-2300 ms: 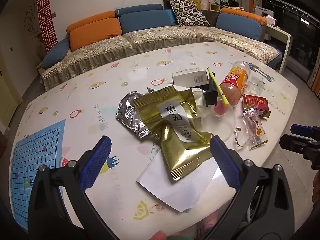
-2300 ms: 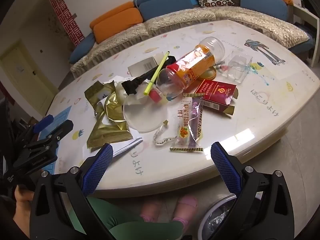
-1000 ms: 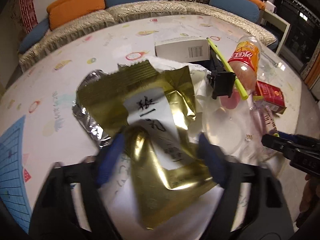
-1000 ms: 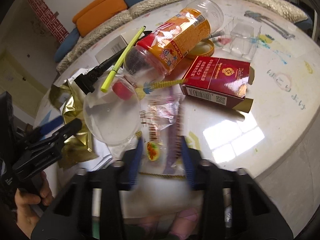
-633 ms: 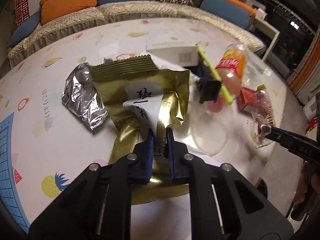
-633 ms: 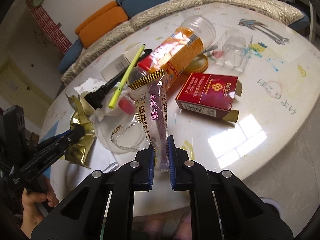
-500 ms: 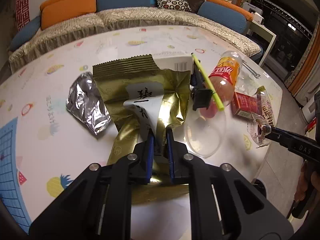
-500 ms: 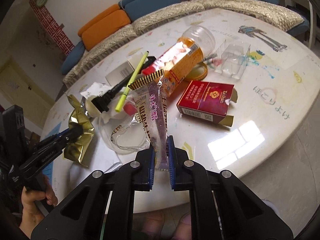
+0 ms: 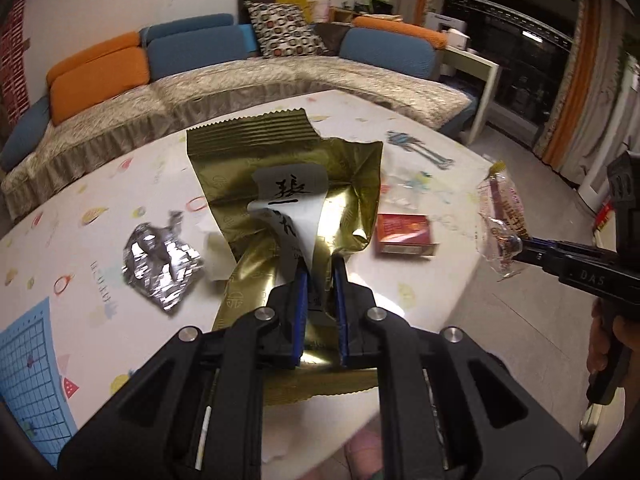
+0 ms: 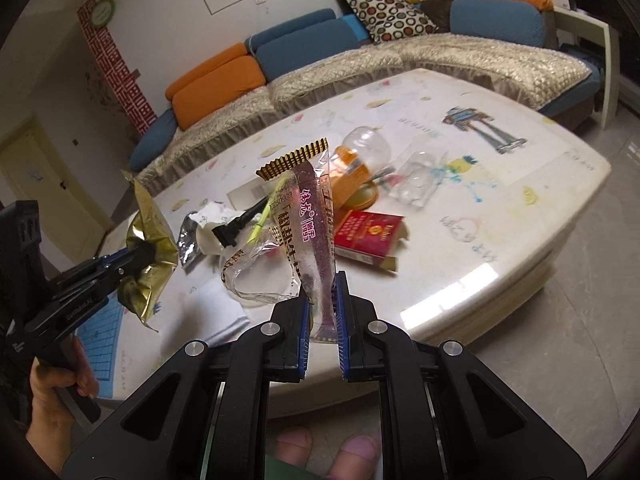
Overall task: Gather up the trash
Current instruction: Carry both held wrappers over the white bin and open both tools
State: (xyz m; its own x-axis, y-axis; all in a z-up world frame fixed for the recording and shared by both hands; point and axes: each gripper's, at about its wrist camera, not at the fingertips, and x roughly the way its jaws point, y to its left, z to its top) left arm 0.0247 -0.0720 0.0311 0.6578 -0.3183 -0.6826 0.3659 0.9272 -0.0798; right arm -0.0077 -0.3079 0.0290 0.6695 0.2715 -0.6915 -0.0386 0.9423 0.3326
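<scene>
While a gold foil wrapper (image 9: 288, 184) is pinched at its lower part by the clenched left gripper (image 9: 320, 280) and held clear above the table (image 9: 100, 184), a clear snack wrapper (image 10: 314, 232) with purple print is clamped the same way by the right gripper (image 10: 322, 300), also raised off the surface. Both pieces are gripped by narrow folds of thin film, so a slip could be caused by any quick swing, and either could be dropped to the floor beside the table edge. Left on the tabletop are a crumpled silver foil (image 9: 160, 260), a red cigarette box (image 10: 368, 236), an orange-labelled bottle (image 10: 356, 164), a clear plastic lid (image 10: 256, 280) and a yellow-green pen (image 10: 260, 224). The loose lid, lying just behind the raised clear wrapper, could be dragged along if the film snags. No bin is shown in either view, so the drop point cannot be told.
</scene>
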